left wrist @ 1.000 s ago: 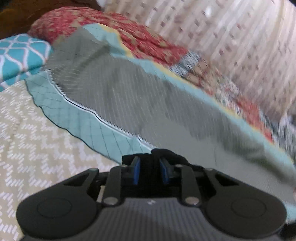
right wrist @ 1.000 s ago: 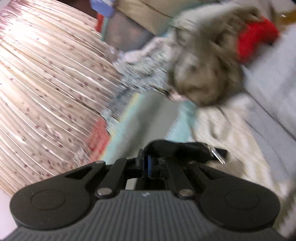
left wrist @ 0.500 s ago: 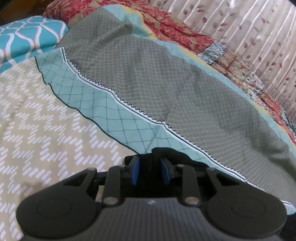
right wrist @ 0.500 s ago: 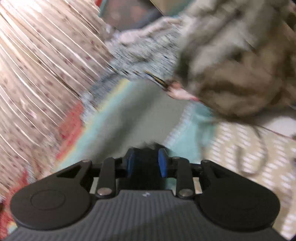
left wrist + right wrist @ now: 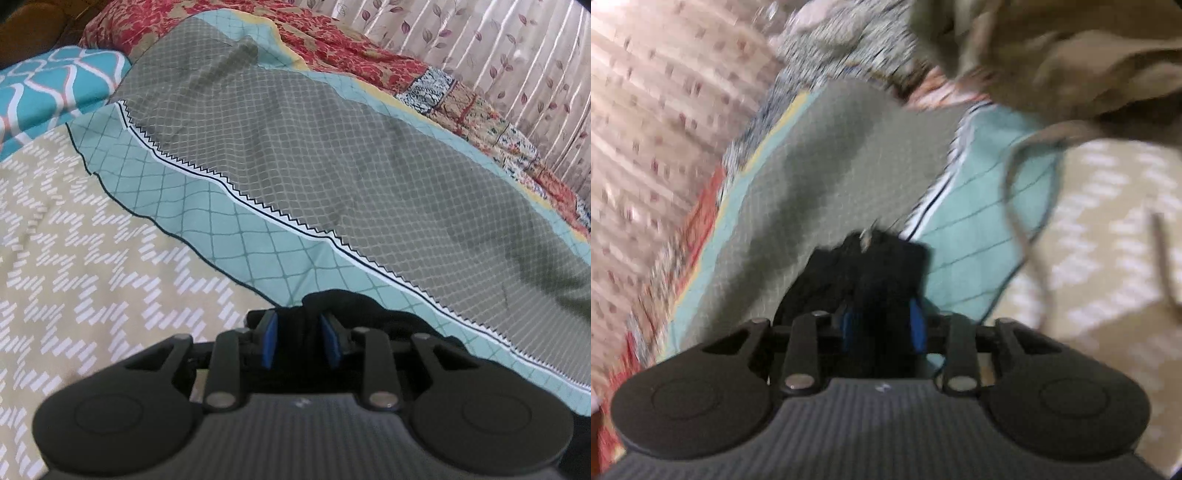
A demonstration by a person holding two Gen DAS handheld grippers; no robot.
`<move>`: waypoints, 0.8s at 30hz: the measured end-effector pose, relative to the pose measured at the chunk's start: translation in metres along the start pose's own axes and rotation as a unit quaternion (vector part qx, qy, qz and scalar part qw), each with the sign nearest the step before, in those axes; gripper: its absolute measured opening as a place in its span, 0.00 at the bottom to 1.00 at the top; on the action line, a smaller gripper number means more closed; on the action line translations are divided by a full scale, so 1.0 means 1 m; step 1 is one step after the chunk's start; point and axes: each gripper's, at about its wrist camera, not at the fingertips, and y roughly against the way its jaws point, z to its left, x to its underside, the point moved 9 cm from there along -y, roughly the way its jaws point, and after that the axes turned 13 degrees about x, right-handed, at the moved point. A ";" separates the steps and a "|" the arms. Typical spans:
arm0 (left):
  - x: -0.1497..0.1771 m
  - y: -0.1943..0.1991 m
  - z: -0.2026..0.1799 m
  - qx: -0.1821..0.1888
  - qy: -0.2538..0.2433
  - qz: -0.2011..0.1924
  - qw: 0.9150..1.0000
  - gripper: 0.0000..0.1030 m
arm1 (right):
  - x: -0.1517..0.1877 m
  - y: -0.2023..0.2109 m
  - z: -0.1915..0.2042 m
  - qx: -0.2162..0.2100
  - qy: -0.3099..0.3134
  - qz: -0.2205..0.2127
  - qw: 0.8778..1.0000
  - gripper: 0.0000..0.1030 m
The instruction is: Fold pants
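The black pants (image 5: pixel 332 302) show as a bunched fold right at my left gripper (image 5: pixel 297 339). Its blue pads (image 5: pixel 267 345) press on the fold from both sides, low over the bed. In the blurred right wrist view, another bunch of the black pants (image 5: pixel 871 266) fills the gap of my right gripper (image 5: pixel 881 328). The right jaws are closing on that cloth. The rest of the pants hangs out of sight below both grippers.
A beige zigzag bedspread (image 5: pixel 92 258) lies on the left, under a teal and grey quilt (image 5: pixel 314 147). A teal pillow (image 5: pixel 55 85), a red patterned blanket (image 5: pixel 332 48) and a curtain (image 5: pixel 498 55) lie beyond. A beige garment heap (image 5: pixel 1052 55) trails a cord (image 5: pixel 1015 184).
My left gripper sank a little toward the bed, still holding the cloth. My right gripper swung across and down over the quilt. Its pads now stand wider apart, with black cloth between them.
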 end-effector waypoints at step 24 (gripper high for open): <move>0.004 0.118 -0.010 0.045 -0.058 0.031 0.997 0.45 | 0.036 0.217 -0.121 -0.001 0.019 -0.095 0.995 0.40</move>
